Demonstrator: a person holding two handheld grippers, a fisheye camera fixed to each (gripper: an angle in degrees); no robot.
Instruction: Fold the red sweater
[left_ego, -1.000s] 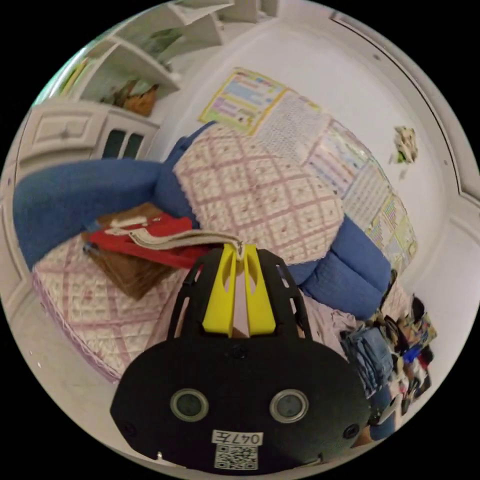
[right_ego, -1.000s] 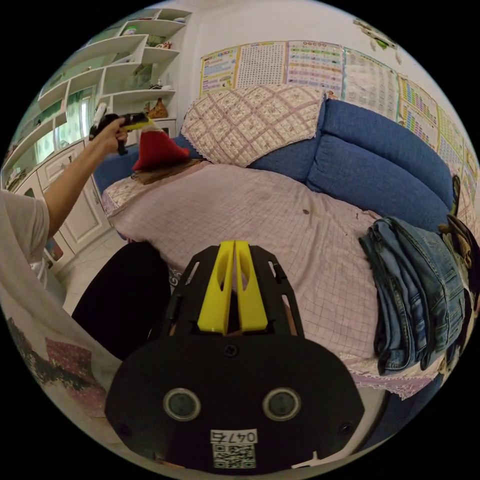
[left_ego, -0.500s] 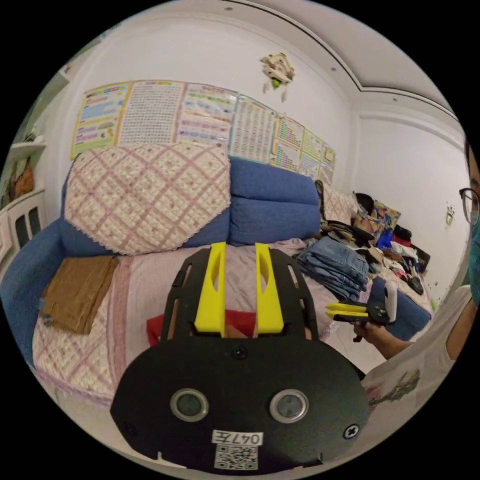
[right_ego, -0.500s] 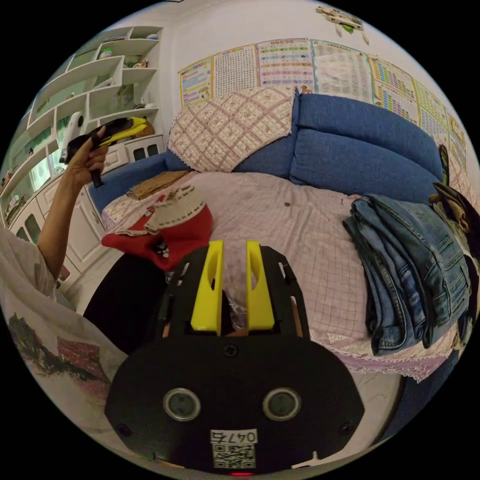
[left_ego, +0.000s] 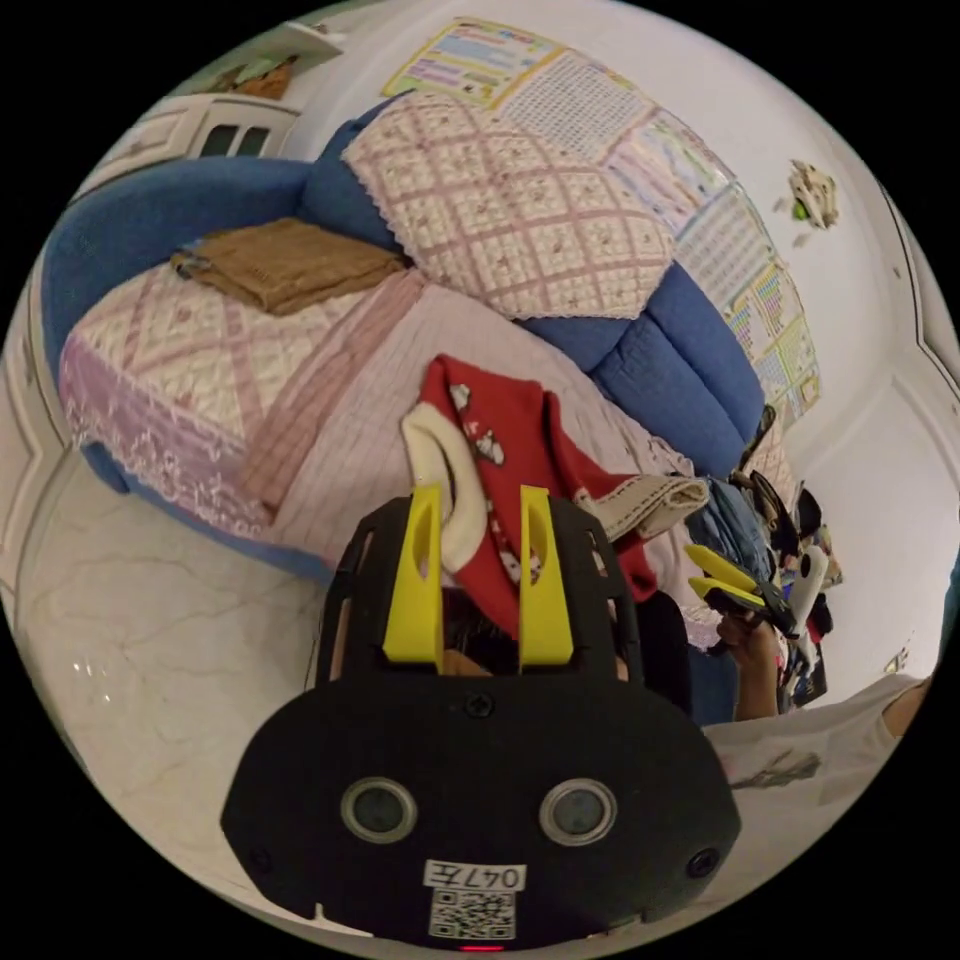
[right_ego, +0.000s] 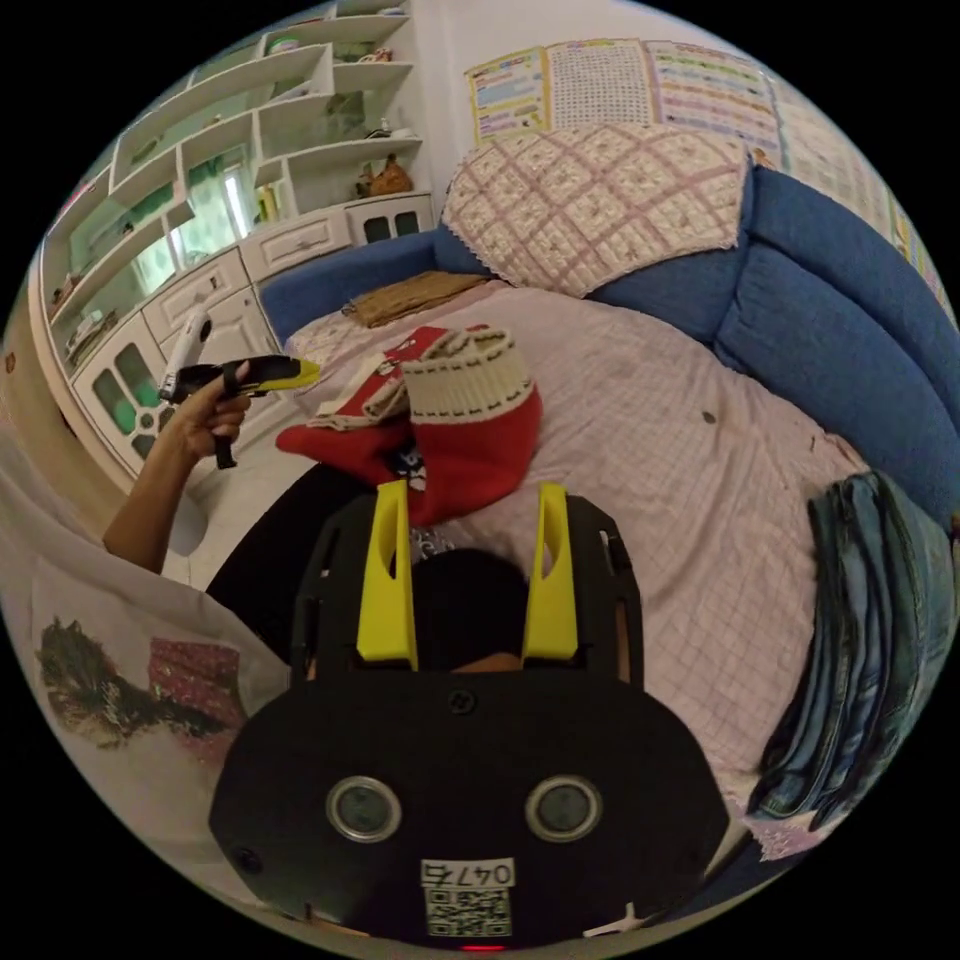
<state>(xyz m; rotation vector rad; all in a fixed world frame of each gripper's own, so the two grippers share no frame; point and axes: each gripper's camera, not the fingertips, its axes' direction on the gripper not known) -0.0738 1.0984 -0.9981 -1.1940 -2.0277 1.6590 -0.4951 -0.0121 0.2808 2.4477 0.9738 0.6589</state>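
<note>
Since half a second ago the right gripper (right_ego: 466, 490) has spread its yellow jaws wider, and the red sweater (right_ego: 455, 440) has settled in a crumpled heap on the pink checked cover (right_ego: 640, 420) of the blue sofa (right_ego: 850, 300), near the front edge. Most of that cover lies bare between the sweater and the stack of folded jeans (right_ego: 880, 640), which hangs at the seat's far end. Behind the sweater, toward the armrest, a folded brown garment (left_ego: 285, 265) lies apart from it. In the left gripper view the sweater (left_ego: 520, 450) runs lengthwise from a cream cuff (left_ego: 445, 470) close to the camera up and away toward the backrest cushion (left_ego: 520, 220); its lower part is hidden behind the left gripper (left_ego: 480, 495), whose jaws stand parted with nothing between them pressed. In the right gripper view a cream ribbed hem (right_ego: 465, 375) sits on top of the heap, and the garment's outline cannot be made out.
</note>
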